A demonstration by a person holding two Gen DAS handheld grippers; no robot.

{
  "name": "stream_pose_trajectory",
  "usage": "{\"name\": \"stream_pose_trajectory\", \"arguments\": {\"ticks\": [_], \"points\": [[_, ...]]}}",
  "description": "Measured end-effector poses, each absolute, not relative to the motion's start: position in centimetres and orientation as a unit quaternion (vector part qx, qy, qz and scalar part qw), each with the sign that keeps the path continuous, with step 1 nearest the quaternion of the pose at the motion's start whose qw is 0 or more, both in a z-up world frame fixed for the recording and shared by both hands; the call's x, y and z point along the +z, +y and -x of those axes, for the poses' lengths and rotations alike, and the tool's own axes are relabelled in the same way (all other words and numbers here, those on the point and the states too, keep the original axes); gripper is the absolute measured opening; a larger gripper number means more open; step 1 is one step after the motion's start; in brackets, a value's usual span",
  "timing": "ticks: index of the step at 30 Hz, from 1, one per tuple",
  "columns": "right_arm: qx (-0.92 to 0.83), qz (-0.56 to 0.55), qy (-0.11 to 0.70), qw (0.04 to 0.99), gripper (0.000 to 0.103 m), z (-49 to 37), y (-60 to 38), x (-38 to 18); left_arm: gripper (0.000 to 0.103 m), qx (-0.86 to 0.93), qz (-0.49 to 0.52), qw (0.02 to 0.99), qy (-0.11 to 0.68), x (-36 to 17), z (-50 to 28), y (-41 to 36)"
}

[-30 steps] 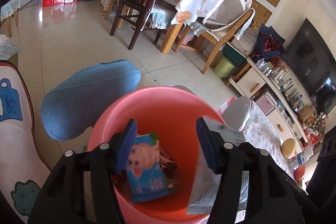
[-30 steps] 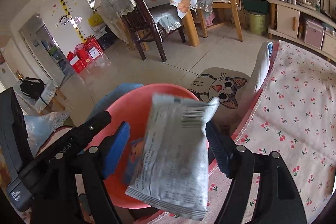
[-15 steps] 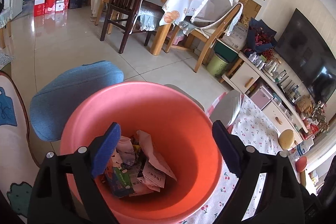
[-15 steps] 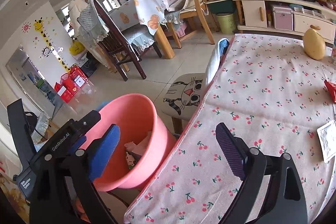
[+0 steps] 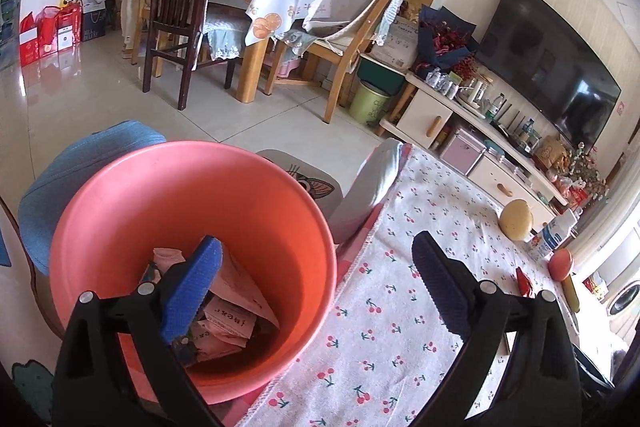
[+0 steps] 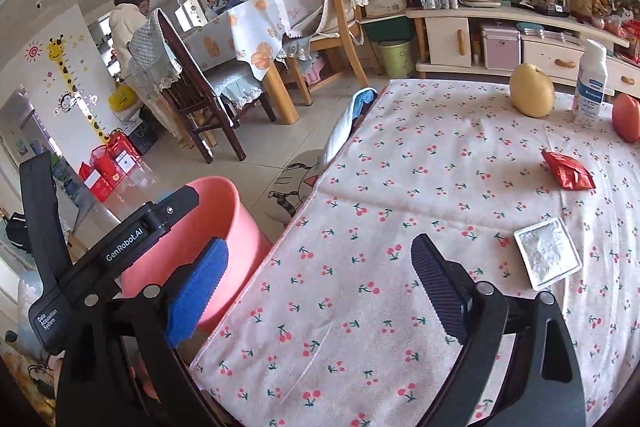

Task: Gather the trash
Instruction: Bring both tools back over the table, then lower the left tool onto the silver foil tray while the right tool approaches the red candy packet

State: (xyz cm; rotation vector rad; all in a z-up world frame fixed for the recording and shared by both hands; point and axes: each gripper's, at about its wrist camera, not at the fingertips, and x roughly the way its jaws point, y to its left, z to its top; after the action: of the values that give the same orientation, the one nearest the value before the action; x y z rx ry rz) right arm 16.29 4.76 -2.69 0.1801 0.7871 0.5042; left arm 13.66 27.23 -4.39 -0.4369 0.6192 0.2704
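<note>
Both my tongs, left (image 5: 316,267) and right (image 6: 320,271), just spread empty; the flat white foil sachet (image 6: 547,259) near the worktop's right edge looks light and slippery, so I'd pinch its rim.

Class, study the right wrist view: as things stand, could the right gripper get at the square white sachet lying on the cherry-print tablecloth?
Probably yes. The right gripper is open and empty, and the square white sachet lies flat just ahead to its right, with only bare cherry-print tablecloth between. The crumpled red wrapper lies farther off.
</note>
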Motion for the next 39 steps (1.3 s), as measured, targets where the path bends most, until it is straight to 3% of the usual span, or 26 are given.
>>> {"name": "stream_pose_trajectory", "arguments": {"ticks": [17,39], "points": [[0.211,-0.018,0.344,0.915,0.092,-14.3,-2.0,-2.5,0.096,0.059,0.147,0.933,0.323,-4.4,-15.5,19.1],[0.12,-0.17,0.348,0.914,0.092,-19.5,-19.9,-4.7,0.096,-0.106,0.05,0.93,0.349,-6.6,-19.2,6.2]]}}
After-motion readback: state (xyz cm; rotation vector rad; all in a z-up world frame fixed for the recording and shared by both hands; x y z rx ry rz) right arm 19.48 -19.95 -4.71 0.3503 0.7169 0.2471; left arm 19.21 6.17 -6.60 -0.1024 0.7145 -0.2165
